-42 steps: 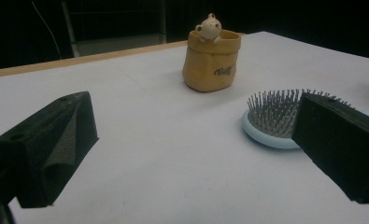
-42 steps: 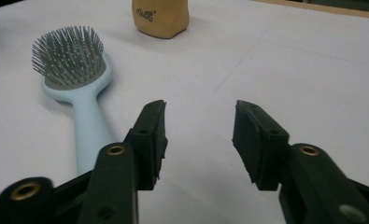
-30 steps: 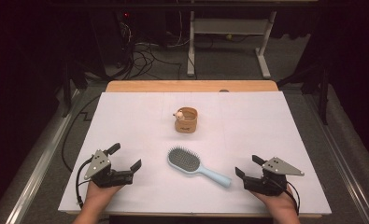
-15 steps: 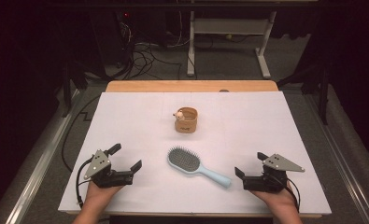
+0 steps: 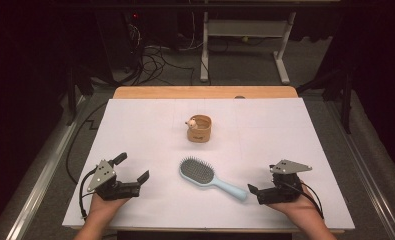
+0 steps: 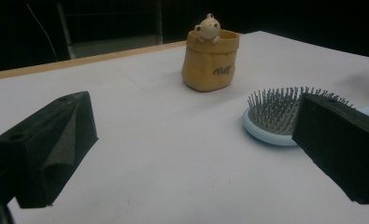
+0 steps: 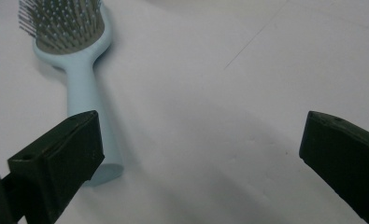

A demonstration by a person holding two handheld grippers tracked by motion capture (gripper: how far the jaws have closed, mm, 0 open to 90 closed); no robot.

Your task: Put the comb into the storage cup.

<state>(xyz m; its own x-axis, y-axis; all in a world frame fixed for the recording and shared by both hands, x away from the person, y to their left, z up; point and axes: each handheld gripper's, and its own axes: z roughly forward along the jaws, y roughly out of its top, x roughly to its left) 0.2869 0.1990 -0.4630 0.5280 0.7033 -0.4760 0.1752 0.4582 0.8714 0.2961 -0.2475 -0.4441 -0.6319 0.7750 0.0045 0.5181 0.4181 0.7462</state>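
Note:
A light blue hairbrush (image 5: 205, 176) lies bristles up on the white table, its handle pointing toward my right gripper (image 5: 262, 179). That gripper rests at the front right, open; its jaws have just been opening and nothing is between them. In the right gripper view, the brush handle (image 7: 81, 93) ends beside the left jaw, outside the gripper (image 7: 201, 144). My left gripper (image 5: 133, 167) sits open at the front left, with nothing in it. From the left gripper (image 6: 191, 149), the hairbrush (image 6: 273, 116) lies ahead to the right. A tan cup with a small bear figure (image 5: 199, 129) stands behind the brush.
A white sheet (image 5: 285, 130) covers the table, with a wooden strip (image 5: 205, 92) along the far edge. Beyond it stand desk legs (image 5: 283, 55) and floor cables (image 5: 155, 60). The tan cup (image 6: 211, 58) stands upright past the left gripper.
The right gripper's jaws have spread wider and the hand has shifted slightly beside the brush handle. The left gripper, brush and cup have stayed where they were.

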